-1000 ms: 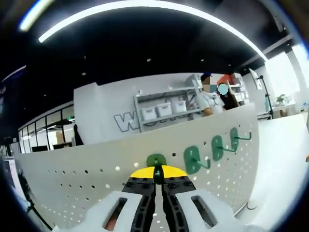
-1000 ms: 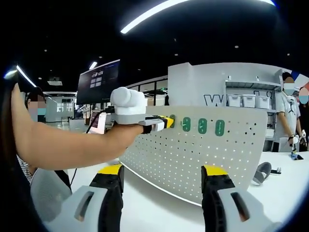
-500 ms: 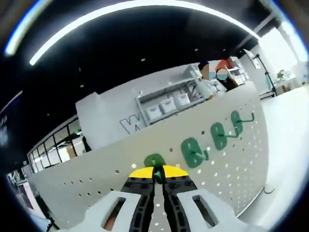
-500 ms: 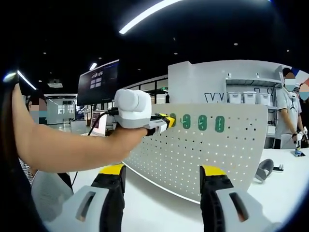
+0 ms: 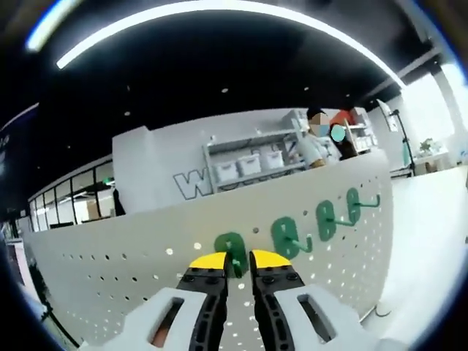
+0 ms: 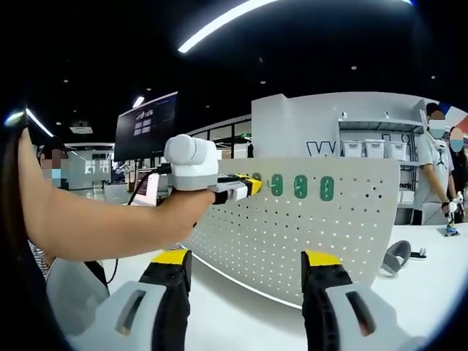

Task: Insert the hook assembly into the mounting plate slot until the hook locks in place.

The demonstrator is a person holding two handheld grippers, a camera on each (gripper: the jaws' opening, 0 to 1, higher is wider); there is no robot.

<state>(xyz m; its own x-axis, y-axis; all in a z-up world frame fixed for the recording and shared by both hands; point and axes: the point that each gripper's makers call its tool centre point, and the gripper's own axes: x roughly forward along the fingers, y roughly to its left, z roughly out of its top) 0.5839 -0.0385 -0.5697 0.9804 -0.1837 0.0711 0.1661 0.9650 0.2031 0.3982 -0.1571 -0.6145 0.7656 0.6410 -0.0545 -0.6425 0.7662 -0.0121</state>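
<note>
Left gripper [image 5: 237,257] jaws are parted slightly around the green hook [image 5: 232,248] seated on the white pegboard [image 5: 131,256]; contact cannot be told. Right gripper [image 6: 246,265] jaws are spread wide, nothing held, above the tabletop [image 6: 241,314].

Dark ceiling [image 5: 219,80] overhead w/ a long curved light strip [image 5: 219,9] across it; I see same strip [image 6: 227,20] in right gripper view, plus small spot lights. Grey wall [image 5: 161,164] behind w/ large white lettering [image 5: 191,184], partly cut off. Shelf unit [image 5: 252,164] against it, white bins [image 5: 248,162] on middle shelf. Two ppl standing near shelf end. Glass partitions [image 5: 69,208] far left. Bright window area [image 5: 431,110] at right. White counter [image 6: 241,314] surface below. Dark wall screen [image 6: 146,126] in right gripper view, text unreadable. Dim hall behind it.
</note>
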